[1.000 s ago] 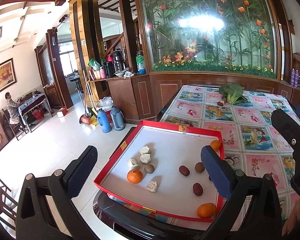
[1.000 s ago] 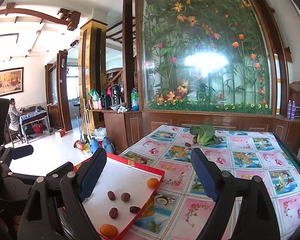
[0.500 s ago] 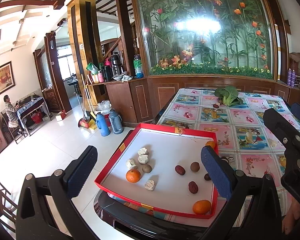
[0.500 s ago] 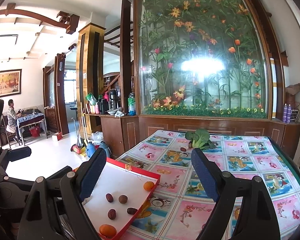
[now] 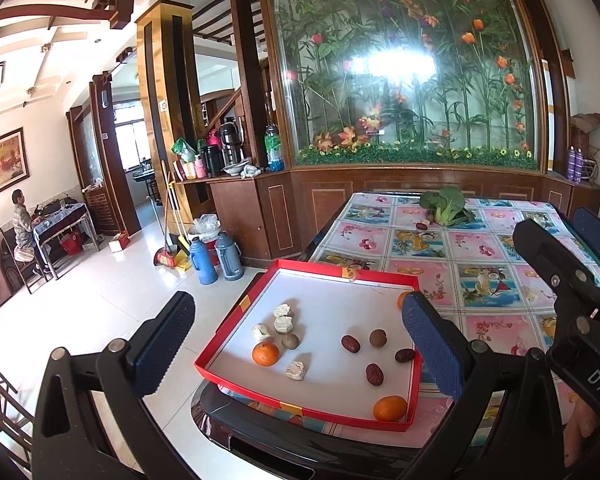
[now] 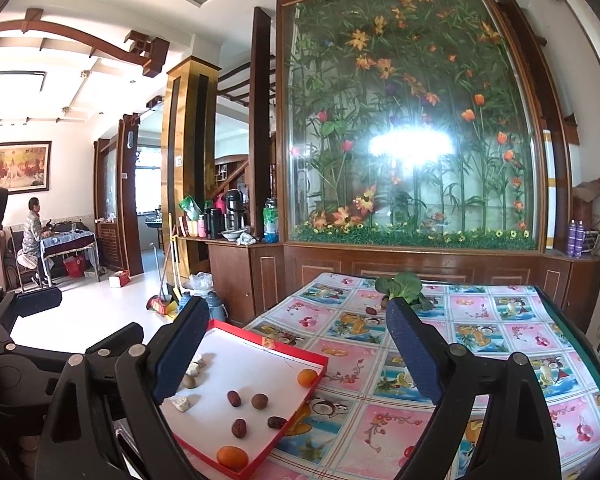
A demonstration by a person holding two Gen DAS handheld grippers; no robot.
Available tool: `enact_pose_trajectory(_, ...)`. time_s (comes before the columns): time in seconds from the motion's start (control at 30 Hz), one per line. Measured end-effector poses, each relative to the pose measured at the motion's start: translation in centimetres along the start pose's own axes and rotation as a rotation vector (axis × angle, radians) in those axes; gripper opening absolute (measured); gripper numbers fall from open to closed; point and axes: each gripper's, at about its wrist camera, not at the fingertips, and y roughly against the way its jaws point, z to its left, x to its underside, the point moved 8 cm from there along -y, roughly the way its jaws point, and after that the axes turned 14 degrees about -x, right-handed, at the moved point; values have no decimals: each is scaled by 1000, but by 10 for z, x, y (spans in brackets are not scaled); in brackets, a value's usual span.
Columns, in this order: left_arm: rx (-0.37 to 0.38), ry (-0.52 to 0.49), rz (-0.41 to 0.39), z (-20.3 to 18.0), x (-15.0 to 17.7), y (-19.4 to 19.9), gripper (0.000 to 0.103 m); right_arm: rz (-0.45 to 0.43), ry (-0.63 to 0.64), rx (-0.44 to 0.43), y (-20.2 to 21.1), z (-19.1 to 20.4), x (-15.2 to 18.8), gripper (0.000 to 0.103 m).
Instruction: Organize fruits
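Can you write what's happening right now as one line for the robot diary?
left gripper: open, empty | right gripper: jaws opening, empty | red tray: oranges, dates inside | stage: nothing picked

The left gripper (image 5: 296, 336) sits low in its frame, blue-padded fingers (image 5: 432, 346) spread wide with nothing between them. The right gripper (image 6: 296, 348) fills its frame's lower half, jaws opening and empty. At the lower right edge of the left view, a hand (image 5: 580, 436) shows.
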Motion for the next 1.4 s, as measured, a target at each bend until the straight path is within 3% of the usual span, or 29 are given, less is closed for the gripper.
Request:
enact_pose_trajectory(0.33,-56,42,-8,31,3,6,103,27,34,-63,-10,26,5,100)
enact_pose_trajectory(0.57,-113,77,4,59,14,-9,103,128,0,-123,-33,34,35,101)
enact_pose_trajectory(0.8,-112,50,73,85,73,-44,103,266,-13,-152,-59,39,74,101)
enact_pose_trajectory(0.97,-133,77,79,111,106,-50,103,291,2,-160,-74,42,72,101)
enact_pose_trajectory(1.1,-100,97,112,117,101,-59,103,271,23,-151,-83,36,62,101)
enact_pose_trajectory(1.4,-167,153,149,122,75,-92,103,234,-22,-138,-86,1,62,101)
